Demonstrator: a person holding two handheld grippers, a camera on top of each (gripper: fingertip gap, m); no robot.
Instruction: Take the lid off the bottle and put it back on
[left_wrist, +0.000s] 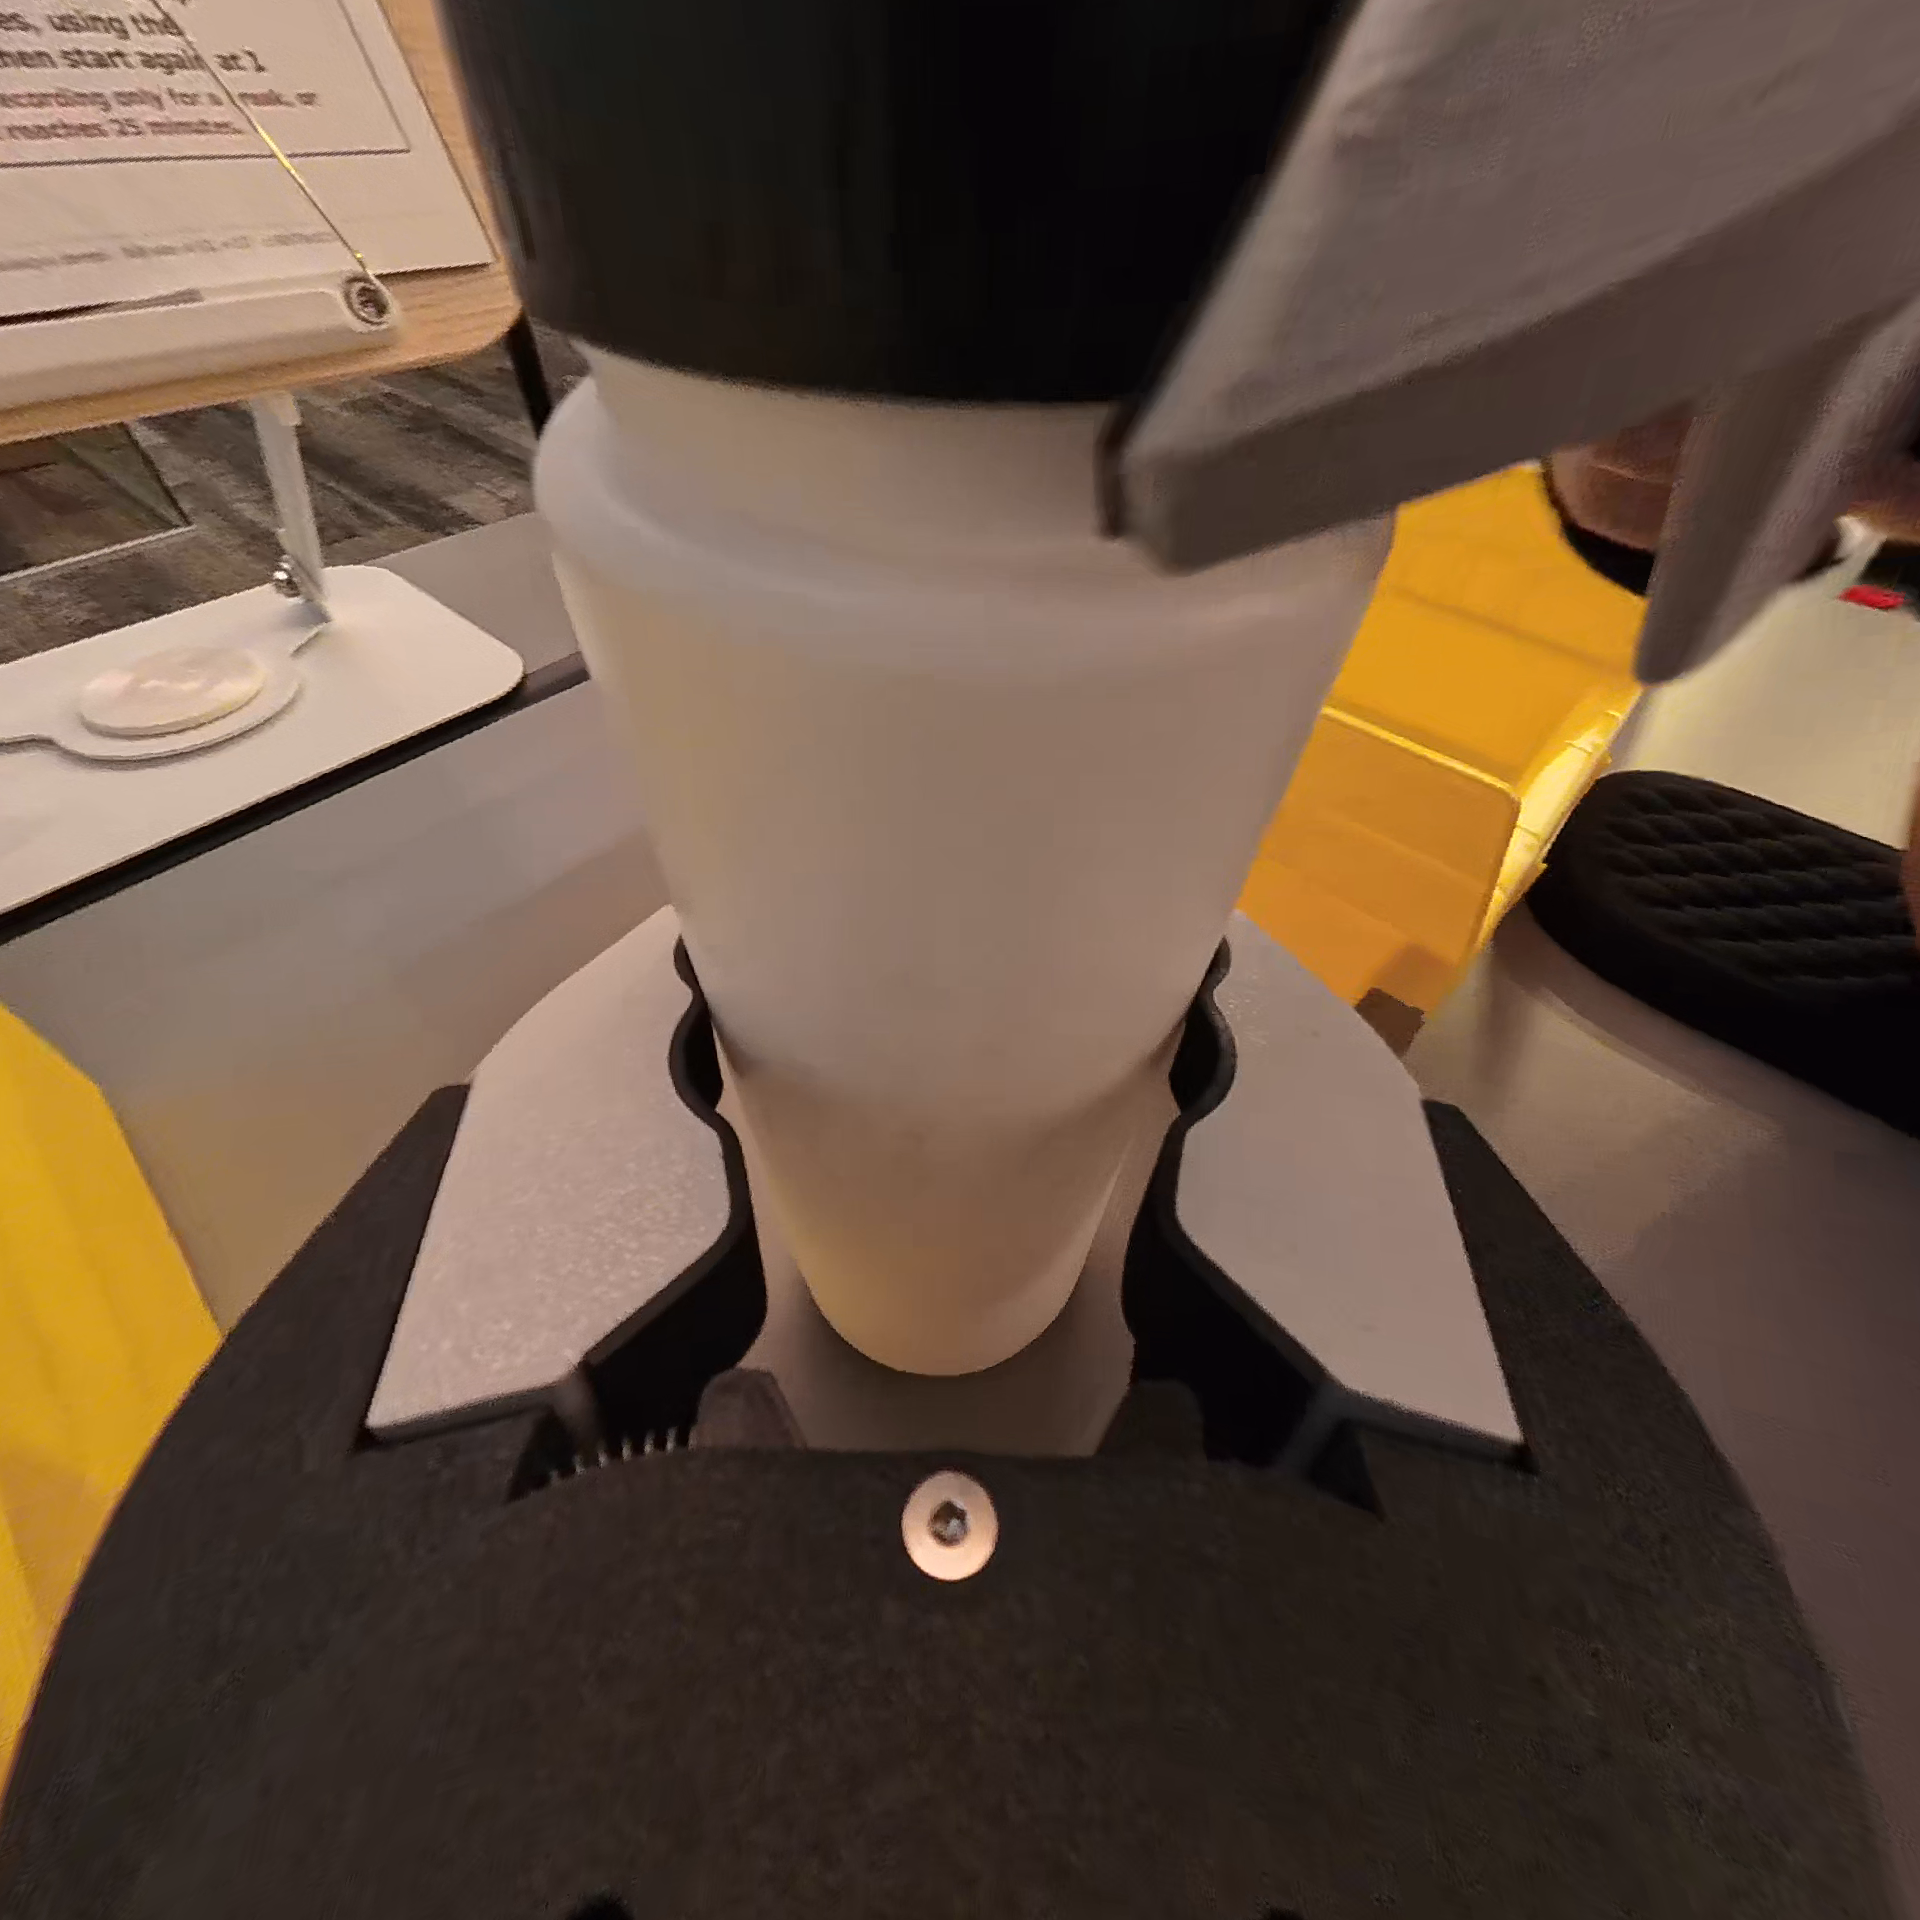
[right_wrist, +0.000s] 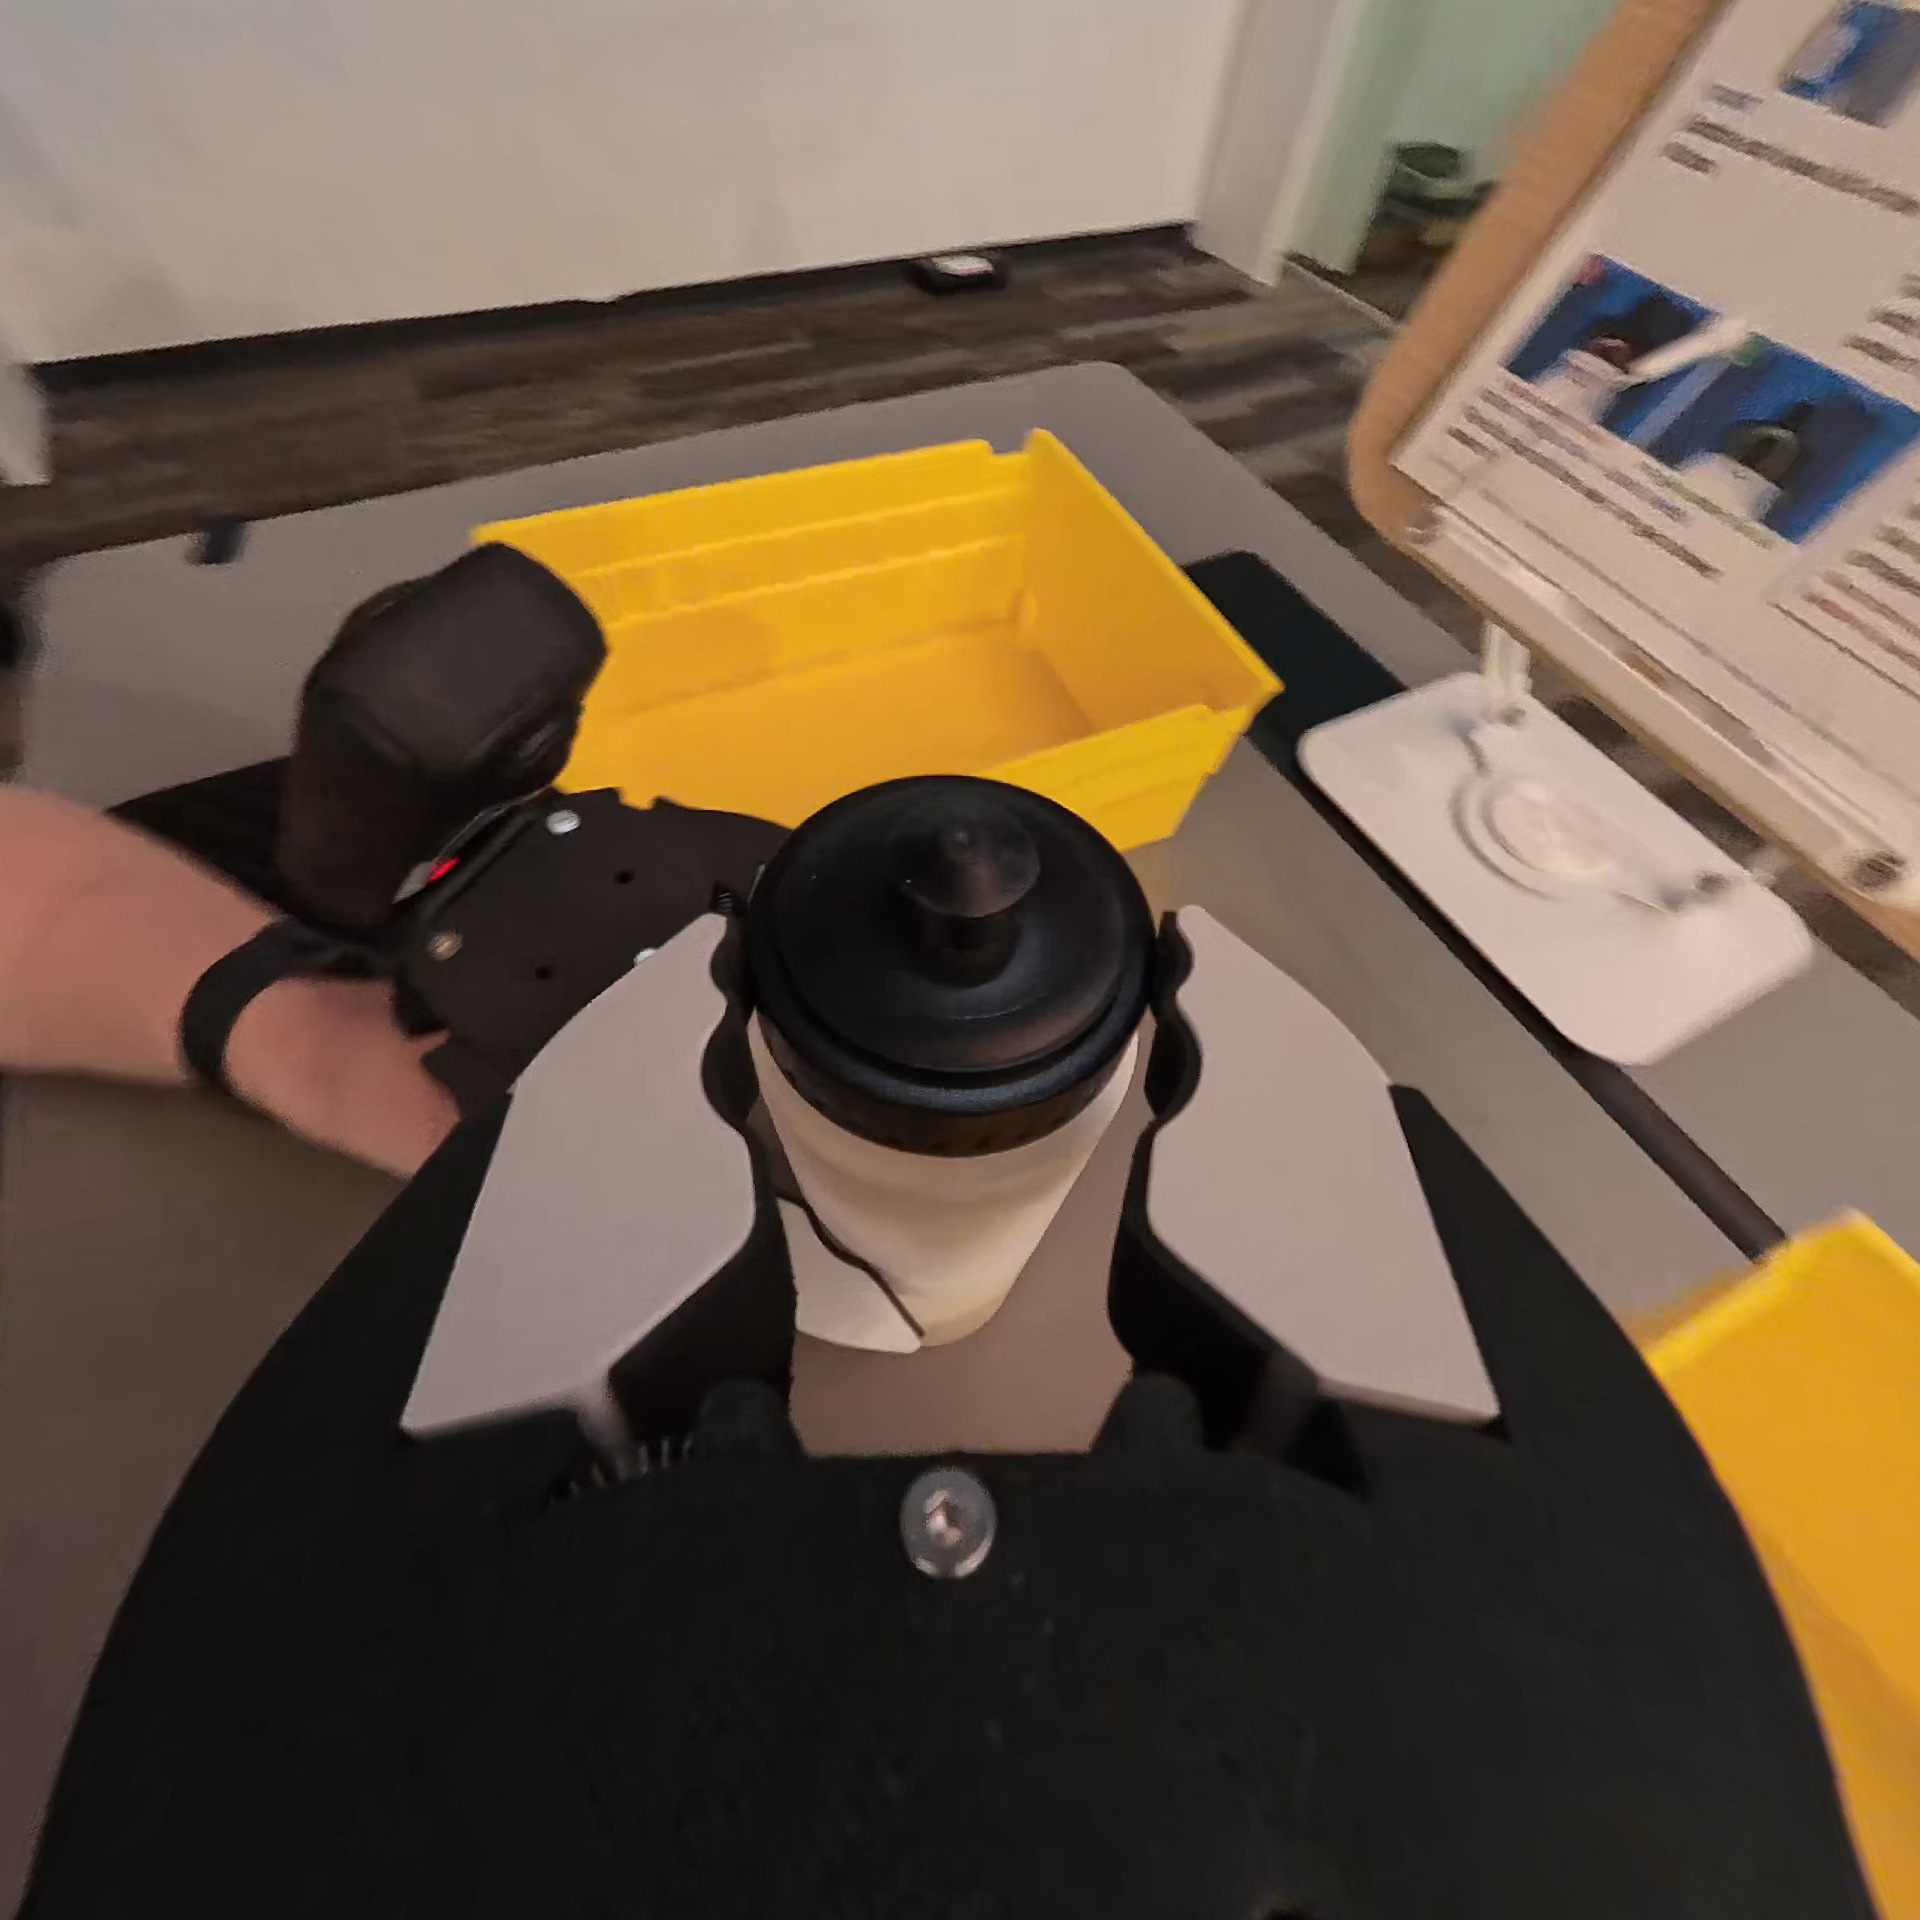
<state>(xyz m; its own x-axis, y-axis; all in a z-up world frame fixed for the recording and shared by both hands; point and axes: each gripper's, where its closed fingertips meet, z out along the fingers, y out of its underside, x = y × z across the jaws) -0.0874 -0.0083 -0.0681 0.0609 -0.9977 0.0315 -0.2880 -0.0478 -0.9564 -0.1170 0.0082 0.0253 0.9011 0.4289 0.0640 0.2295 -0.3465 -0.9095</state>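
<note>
A white plastic bottle with a black screw lid stands upright on the grey table. My left gripper is shut on the bottle's lower body, one finger on each side. In the right wrist view I look down on the lid with its black spout, seated on the bottle. My right gripper is shut on the lid, its fingers pressed against both sides. One grey finger of the right gripper shows against the lid in the left wrist view. The left gripper's black body and a person's hand are at the left.
An open yellow bin stands just behind the bottle. A second yellow bin is at the near right. A tilted board with printed sheets on a white base stands at the right. The grey table ends near the base. One gripper's finger ends stand about 9 cm off the other's.
</note>
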